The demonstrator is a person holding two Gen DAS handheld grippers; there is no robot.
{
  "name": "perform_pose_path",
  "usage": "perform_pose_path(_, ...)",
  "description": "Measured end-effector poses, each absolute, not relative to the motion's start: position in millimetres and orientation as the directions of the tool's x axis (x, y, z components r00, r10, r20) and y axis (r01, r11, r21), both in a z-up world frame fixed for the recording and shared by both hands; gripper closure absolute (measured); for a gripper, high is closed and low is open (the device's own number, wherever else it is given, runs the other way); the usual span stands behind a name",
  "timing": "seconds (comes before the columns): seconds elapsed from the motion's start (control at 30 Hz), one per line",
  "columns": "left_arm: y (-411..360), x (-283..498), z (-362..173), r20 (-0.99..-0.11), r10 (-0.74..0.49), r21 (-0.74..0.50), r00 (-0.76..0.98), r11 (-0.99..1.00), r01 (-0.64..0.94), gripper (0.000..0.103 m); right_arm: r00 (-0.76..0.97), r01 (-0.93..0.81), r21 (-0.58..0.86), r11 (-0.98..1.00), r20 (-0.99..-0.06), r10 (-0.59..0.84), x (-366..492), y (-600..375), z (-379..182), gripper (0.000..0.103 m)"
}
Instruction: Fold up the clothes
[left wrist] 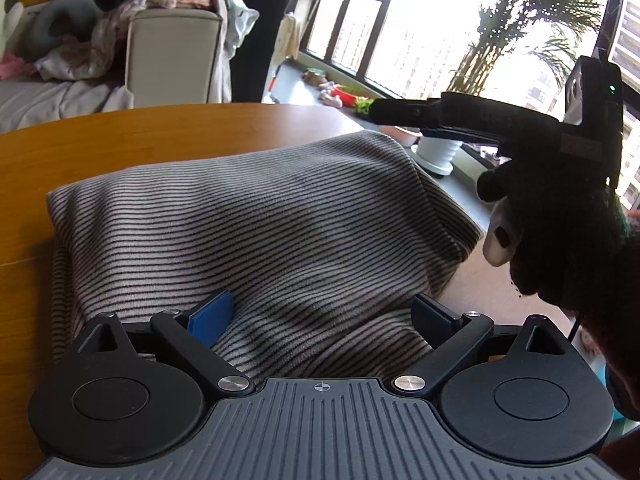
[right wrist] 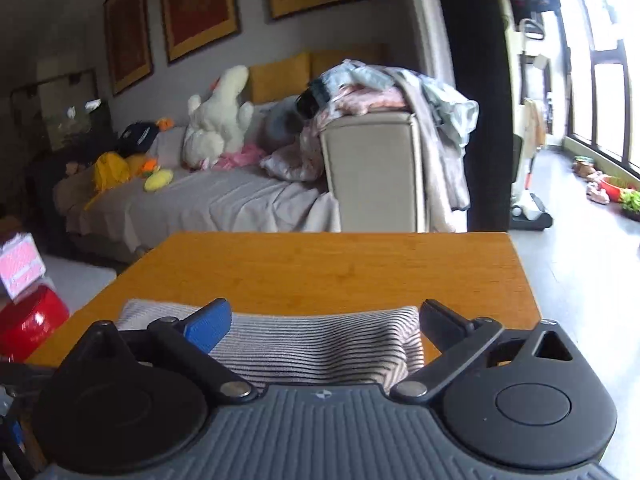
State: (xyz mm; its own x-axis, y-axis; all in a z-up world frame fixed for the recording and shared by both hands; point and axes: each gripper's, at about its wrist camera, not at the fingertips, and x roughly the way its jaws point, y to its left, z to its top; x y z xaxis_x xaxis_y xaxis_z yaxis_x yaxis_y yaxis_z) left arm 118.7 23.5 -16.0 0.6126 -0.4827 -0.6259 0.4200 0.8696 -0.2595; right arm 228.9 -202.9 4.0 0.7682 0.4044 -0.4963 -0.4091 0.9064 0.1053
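Note:
A grey garment with thin dark stripes (left wrist: 256,224) lies folded on the wooden table (left wrist: 120,140), its right side hanging past the table's edge. My left gripper (left wrist: 322,314) is open just above its near edge, blue pads wide apart with nothing pinched. The right gripper (left wrist: 374,112) shows side-on above the cloth's far right corner, held by a dark-gloved hand (left wrist: 560,240). In the right wrist view the right gripper (right wrist: 324,320) stands open over the striped garment (right wrist: 312,344), its fingers clear of the cloth.
Bare table top (right wrist: 340,272) stretches beyond the garment. A sofa (right wrist: 200,204) with plush toys stands behind, and a heap of clothes (right wrist: 380,84) lies on its armrest. A red box (right wrist: 32,320) sits on the floor at left. Windows and plants fill the right.

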Motion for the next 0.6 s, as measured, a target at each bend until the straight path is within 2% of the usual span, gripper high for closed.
perform_pose_path(0.03, 23.3, 118.8, -15.9, -0.626, -0.482, -0.259, 0.613, 0.870, 0.420, 0.004, 0.759, -0.402, 0.058, 0.914, -0.536, 0.369, 238.2, -196.1, -2.9, 0.026)
perform_pose_path(0.13, 26.9, 120.5, -14.6, -0.628, -0.480, -0.261, 0.612, 0.871, 0.416, 0.004, 0.734, -0.399, -0.046, 0.916, -0.615, 0.289, 253.8, -188.3, -29.3, 0.027)
perform_pose_path(0.3, 46.0, 134.8, -12.5, -0.637, -0.439, -0.238, 0.633, 0.894, 0.380, 0.005, 0.711, -0.360, 0.093, 0.928, -0.617, 0.337, 239.4, -213.2, -38.4, 0.028)
perform_pose_path(0.37, 56.5, 150.7, -10.7, -0.640, -0.437, -0.250, 0.633, 0.896, 0.366, 0.014, 0.719, -0.346, 0.106, 0.932, -0.608, 0.336, 223.6, -217.7, -39.7, 0.028)
perform_pose_path(0.5, 63.1, 182.9, -4.4, -0.642, -0.426, -0.262, 0.638, 0.903, 0.339, 0.019, 0.708, -0.311, 0.207, 0.928, -0.601, 0.371, 189.3, -226.0, -40.8, 0.028)
perform_pose_path(0.6, 53.7, 203.8, -5.5, -0.645, -0.377, -0.182, 0.665, 0.920, 0.346, 0.019, 0.685, -0.308, 0.285, 0.908, -0.596, 0.419, 162.0, -226.6, -41.6, 0.017)
